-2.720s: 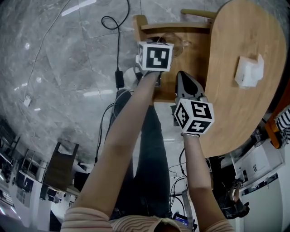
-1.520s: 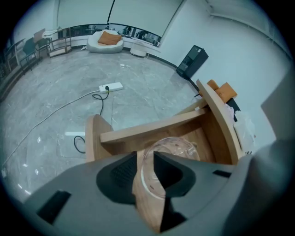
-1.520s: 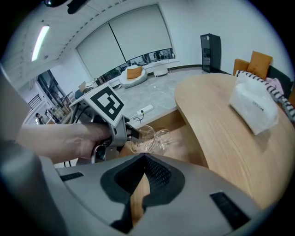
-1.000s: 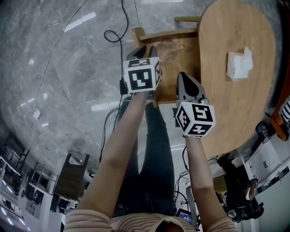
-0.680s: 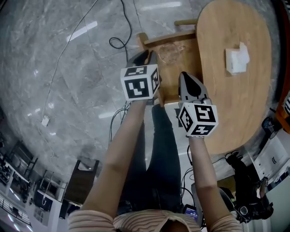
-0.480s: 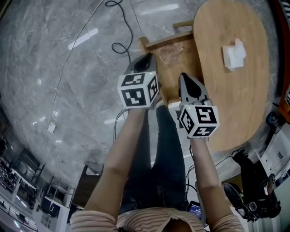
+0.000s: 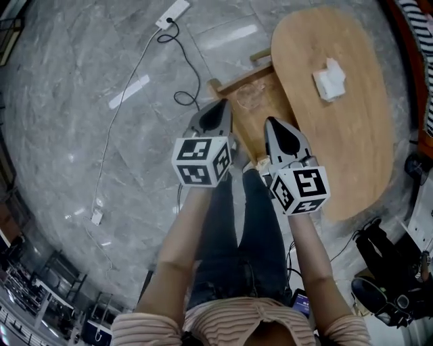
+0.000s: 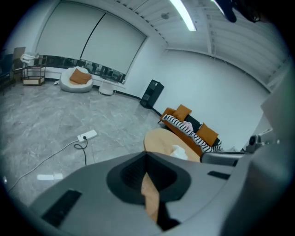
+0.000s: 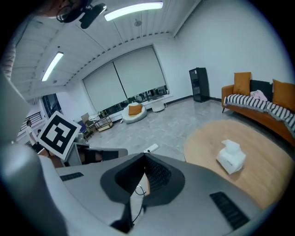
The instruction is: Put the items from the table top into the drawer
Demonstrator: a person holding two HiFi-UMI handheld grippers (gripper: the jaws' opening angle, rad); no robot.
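A white tissue box (image 7: pixel 329 77) sits on the oval wooden table (image 7: pixel 352 142). The table's wooden drawer (image 7: pixel 235 84) stands pulled out at its left side, with a clear glass item (image 7: pixel 248 96) inside. My left gripper (image 7: pixel 221 103) hovers over the drawer's left edge. Its jaws have just closed and nothing is between them (image 8: pixel 146 155). My right gripper (image 7: pixel 270 121) hangs above the drawer's near end, shut and empty (image 9: pixel 145 155). The tissue box (image 9: pixel 232 156) lies ahead to the right in the right gripper view.
A power strip (image 7: pixel 177 8) and its black cable (image 7: pixel 174 46) lie on the grey marble floor left of the drawer. An orange sofa (image 8: pixel 190 122) stands behind the table. The person's legs (image 7: pixel 237 236) are below the grippers.
Both grippers have lifted up and away from the drawer. The left jaws, apart a second ago, now meet. The table and drawer look smaller and farther off.
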